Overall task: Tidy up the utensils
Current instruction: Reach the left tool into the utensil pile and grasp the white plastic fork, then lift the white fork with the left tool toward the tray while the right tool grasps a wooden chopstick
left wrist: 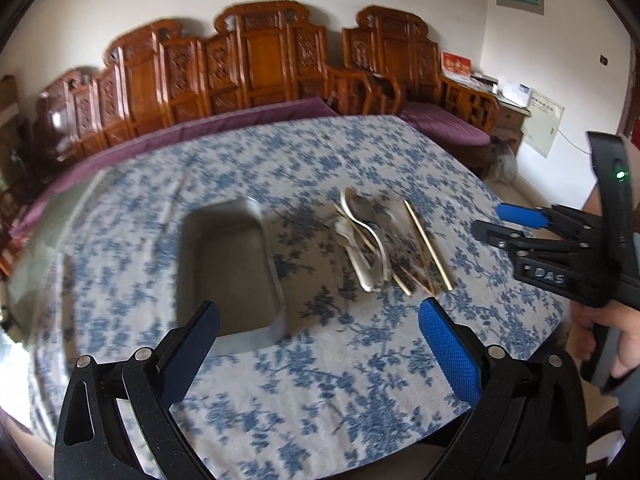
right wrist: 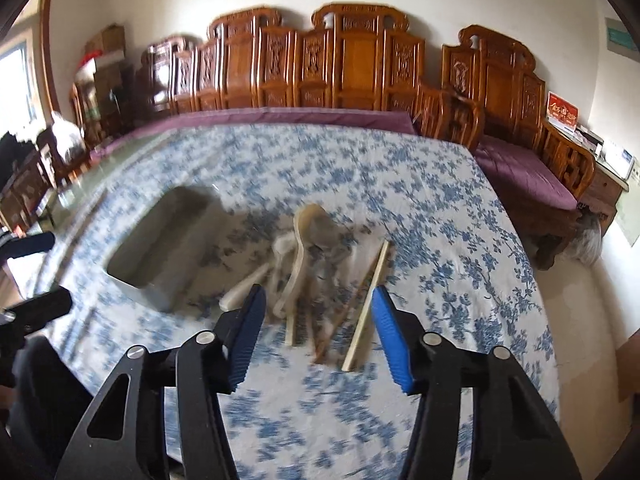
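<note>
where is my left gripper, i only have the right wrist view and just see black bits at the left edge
Observer: The left gripper is open and holds nothing. It points at the near end of the metal tray.
Operator: anything in the tray yet
Observer: No. The left wrist view shows the tray's whole floor, and it is bare.
Operator: how does my right gripper look from there
Observer: The right gripper is to the right of the utensil pile and apart from it, touching nothing.
</note>
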Demonstrator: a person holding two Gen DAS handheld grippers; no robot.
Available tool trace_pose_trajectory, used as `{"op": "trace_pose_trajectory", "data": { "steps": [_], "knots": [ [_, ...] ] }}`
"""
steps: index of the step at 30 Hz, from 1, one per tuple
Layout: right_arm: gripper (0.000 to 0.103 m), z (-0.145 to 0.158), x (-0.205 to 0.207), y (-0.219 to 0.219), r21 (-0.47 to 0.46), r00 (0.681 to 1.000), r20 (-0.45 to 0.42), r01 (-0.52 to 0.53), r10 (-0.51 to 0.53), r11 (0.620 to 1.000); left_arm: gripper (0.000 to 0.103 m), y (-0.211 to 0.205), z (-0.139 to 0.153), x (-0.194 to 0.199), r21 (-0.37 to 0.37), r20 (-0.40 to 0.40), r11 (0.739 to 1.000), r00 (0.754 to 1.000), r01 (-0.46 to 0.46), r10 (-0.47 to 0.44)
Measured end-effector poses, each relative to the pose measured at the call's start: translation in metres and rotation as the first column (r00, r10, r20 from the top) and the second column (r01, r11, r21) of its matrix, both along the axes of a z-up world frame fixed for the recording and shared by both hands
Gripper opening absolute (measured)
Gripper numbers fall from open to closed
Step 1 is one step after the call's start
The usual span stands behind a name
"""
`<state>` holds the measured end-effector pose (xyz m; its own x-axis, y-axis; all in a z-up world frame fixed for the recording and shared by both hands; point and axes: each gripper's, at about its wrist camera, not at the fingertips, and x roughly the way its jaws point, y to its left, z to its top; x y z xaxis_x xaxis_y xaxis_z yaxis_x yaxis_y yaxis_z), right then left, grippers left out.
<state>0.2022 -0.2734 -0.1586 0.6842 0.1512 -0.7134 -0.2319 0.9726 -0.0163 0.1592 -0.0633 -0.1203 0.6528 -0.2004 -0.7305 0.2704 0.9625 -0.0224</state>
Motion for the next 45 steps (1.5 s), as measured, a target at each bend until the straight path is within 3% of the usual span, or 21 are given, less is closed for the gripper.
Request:
{"op": "trace_pose_trajectory", "data": {
  "steps": [12,21,26,29,35,45],
  "knots": [
    [0.056,-0.049,0.019,-0.025,-0.006,0.997,-0.073,0.009,-0.009,1.000,0.059,-0.038,-0.058,0.067,-0.017,-0.172,0.999,0.984,0.048,-0.050],
    [0.056,-0.056,0.026,-0.038,-0.004,0.996,-0.087,0.029,-0.030,1.000,0.038,-0.057,-0.100,0.116,-0.093,-0.298,0.996,0.954,0.010,-0.038],
    [0.056,-0.054,0.027,-0.043,0.003,0.995,-0.085,0.042,-0.041,0.999,0.030,-0.062,-0.113,0.130,-0.087,-0.330,0.996,0.944,-0.004,-0.025],
    [0.056,-0.054,0.028,-0.045,0.005,0.995,-0.087,0.046,-0.045,0.999,0.017,-0.059,-0.117,0.139,-0.120,-0.363,0.992,0.932,-0.030,-0.016],
    [0.056,-0.057,0.028,-0.045,-0.006,0.995,-0.092,0.047,-0.047,0.999,0.009,-0.052,-0.116,0.143,-0.166,-0.374,0.985,0.927,-0.043,-0.022],
    [0.056,-0.062,0.024,-0.035,-0.033,0.995,-0.095,0.030,-0.033,0.999,0.004,-0.049,-0.081,0.119,-0.146,-0.268,0.989,0.962,0.020,-0.059]
  ]
}}
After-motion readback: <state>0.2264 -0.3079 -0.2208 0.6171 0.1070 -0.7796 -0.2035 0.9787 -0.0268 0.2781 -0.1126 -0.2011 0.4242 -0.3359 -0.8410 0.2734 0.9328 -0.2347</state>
